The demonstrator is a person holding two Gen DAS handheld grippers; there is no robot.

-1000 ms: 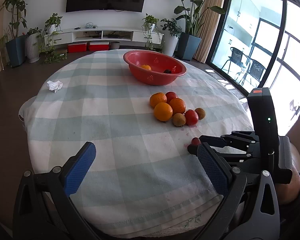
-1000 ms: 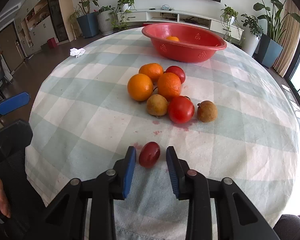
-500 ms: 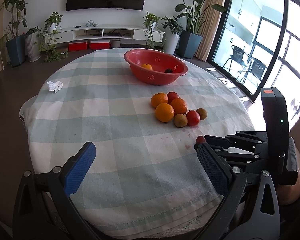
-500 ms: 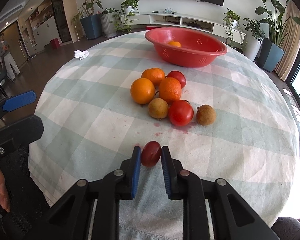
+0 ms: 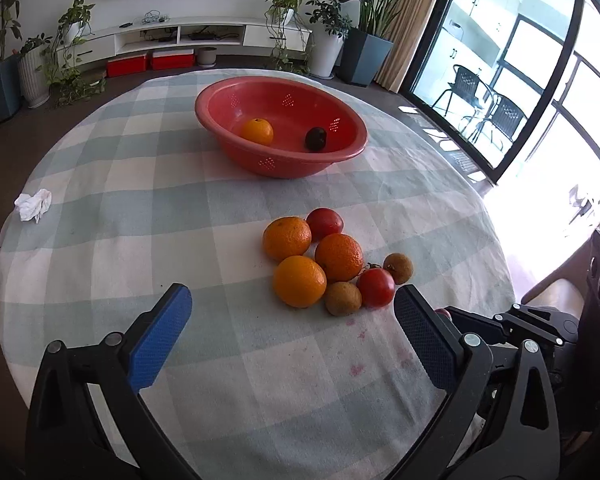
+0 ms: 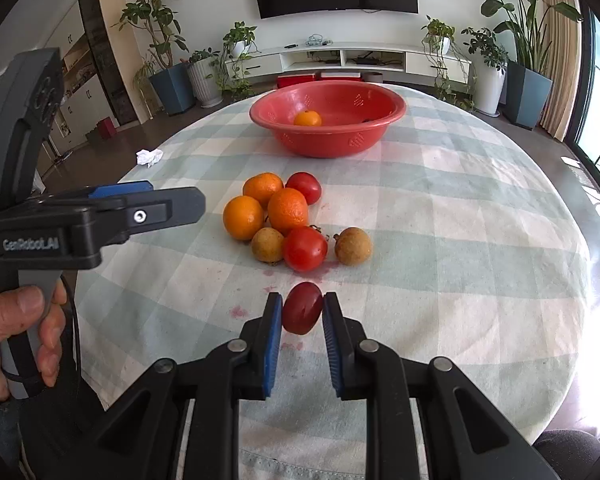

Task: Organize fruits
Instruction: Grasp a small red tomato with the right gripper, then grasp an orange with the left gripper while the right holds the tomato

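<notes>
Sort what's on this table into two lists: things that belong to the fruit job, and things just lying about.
Belongs to the job:
- small dark red fruit, clamped in the right gripper
- red plastic bowl, with an orange and a dark fruit inside
- loose pile of oranges, red and brown fruits
- left gripper, open

Just lying about:
- crumpled white tissue
- checked tablecloth

Checked table [image 6: 460, 208] bears bowl [image 6: 328, 136], fruits [image 6: 288, 216], tissue [image 6: 149, 156].

The only readable text is "GenRobot.AI", in pale letters on the black side of the left gripper [image 6: 100, 216], seen from the right wrist view
</notes>
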